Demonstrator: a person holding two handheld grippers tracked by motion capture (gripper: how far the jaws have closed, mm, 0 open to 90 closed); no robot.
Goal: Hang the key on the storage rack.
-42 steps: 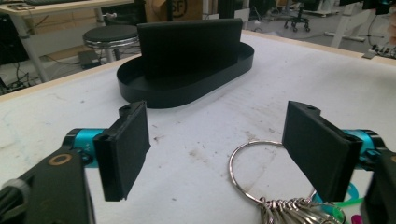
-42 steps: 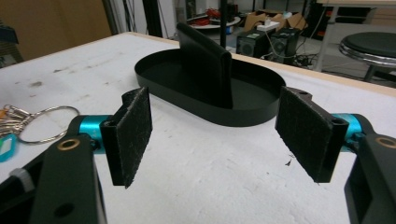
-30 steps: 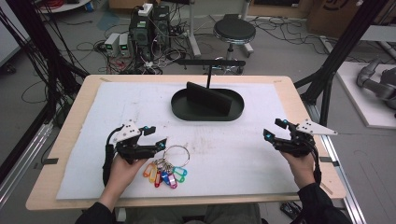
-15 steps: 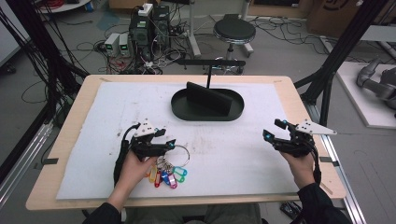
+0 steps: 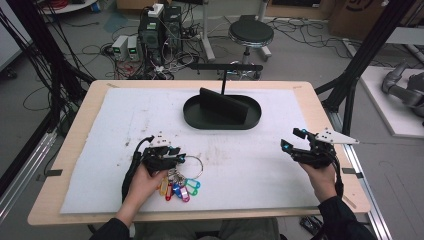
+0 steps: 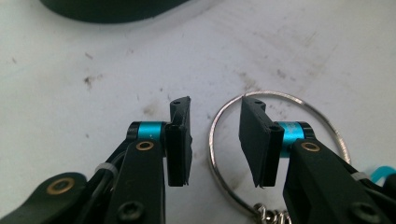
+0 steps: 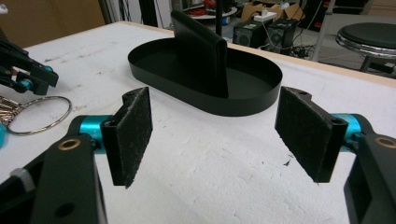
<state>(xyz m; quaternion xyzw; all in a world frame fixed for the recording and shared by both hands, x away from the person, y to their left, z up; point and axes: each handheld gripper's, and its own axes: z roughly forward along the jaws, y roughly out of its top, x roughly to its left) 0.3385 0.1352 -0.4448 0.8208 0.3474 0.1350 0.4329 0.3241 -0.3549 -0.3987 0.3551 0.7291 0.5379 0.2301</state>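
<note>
Looking down, we see our left tool (image 5: 176, 159) low over the white mat (image 5: 125, 125), its jaws parted with the left rim of the key ring (image 6: 219, 154) between them, not yet pinched; coloured key tags (image 5: 180, 189) lie just behind; our right tool (image 5: 295, 142) hovers spread wide, well apart, facing the black oval tray (image 7: 252, 100) mid-desk.

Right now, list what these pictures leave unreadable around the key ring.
- Key tags, high view: partly covered by the left hand-held gripper and hand; count unclear.
- Key ring, left gripper view: lower part cut off by the frame edge and a jaw.
- Black tray upright divider, right gripper view: hides what is behind it.
</note>
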